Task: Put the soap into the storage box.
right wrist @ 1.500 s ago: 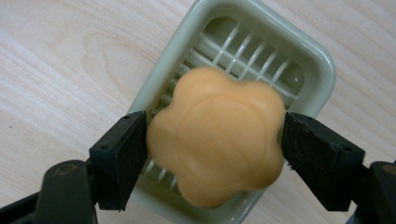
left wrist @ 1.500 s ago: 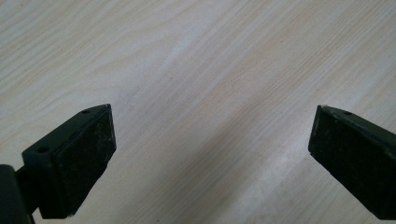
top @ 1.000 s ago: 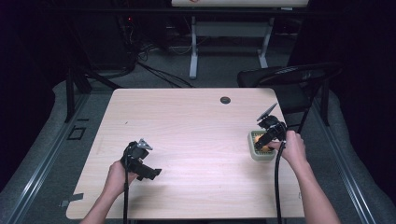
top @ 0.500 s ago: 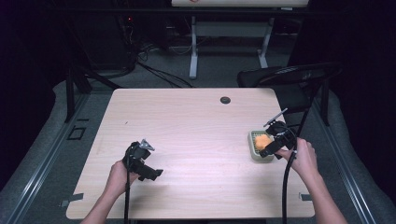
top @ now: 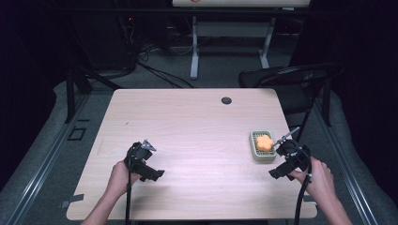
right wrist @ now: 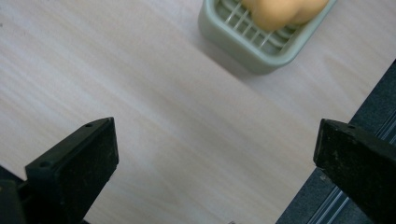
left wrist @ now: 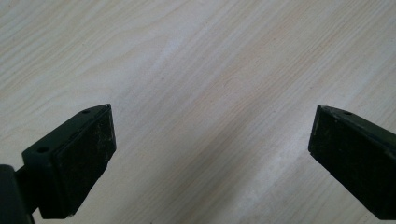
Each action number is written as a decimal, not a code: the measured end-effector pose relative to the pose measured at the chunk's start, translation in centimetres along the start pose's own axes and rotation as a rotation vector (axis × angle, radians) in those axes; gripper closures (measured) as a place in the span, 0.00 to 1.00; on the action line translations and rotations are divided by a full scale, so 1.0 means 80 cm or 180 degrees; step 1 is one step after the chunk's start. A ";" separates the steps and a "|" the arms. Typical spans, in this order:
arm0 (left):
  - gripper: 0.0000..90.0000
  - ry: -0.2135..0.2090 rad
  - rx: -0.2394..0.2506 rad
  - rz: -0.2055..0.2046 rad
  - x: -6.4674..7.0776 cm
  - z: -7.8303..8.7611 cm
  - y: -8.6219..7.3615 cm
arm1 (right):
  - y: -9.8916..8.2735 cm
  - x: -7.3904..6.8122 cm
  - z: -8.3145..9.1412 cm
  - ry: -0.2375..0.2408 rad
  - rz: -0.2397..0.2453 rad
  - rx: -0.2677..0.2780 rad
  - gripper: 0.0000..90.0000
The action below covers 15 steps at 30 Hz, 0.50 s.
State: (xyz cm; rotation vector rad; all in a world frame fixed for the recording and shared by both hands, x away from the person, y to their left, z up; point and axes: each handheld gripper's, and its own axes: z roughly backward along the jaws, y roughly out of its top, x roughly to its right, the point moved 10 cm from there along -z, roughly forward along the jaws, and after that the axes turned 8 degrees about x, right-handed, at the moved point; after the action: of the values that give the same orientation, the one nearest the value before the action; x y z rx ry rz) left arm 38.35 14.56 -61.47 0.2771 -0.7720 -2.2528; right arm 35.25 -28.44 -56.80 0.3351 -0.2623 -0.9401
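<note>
While the orange soap (top: 264,141) lies in the green dish (top: 256,152) at the right of the high view, near the tabletop's (top: 197,126) right edge, the right gripper (top: 278,172) sits just below and right of the dish, apart from it. Its jaws have just been opening and now stand wide apart with nothing between them; in the right gripper view they frame bare wood, with the dish (right wrist: 243,44) and soap (right wrist: 280,11) at the top of the frame and the table's edge at lower right. The left gripper (top: 152,174) is held at the lower left of the high view, well apart from the dish. Its jaws also gape wide over bare tabletop (left wrist: 210,93), holding nothing.
</note>
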 end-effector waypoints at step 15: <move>0.01 -0.0009 -0.0024 0.0003 -0.001 -0.001 -0.001 | -0.054 -0.032 -0.041 -0.0027 0.0207 0.0007 0.02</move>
State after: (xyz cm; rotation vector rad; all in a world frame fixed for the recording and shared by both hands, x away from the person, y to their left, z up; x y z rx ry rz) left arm 38.40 14.64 -61.56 0.2700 -0.7648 -2.2553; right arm 31.80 -28.17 -61.68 0.3228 -0.2803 -0.8773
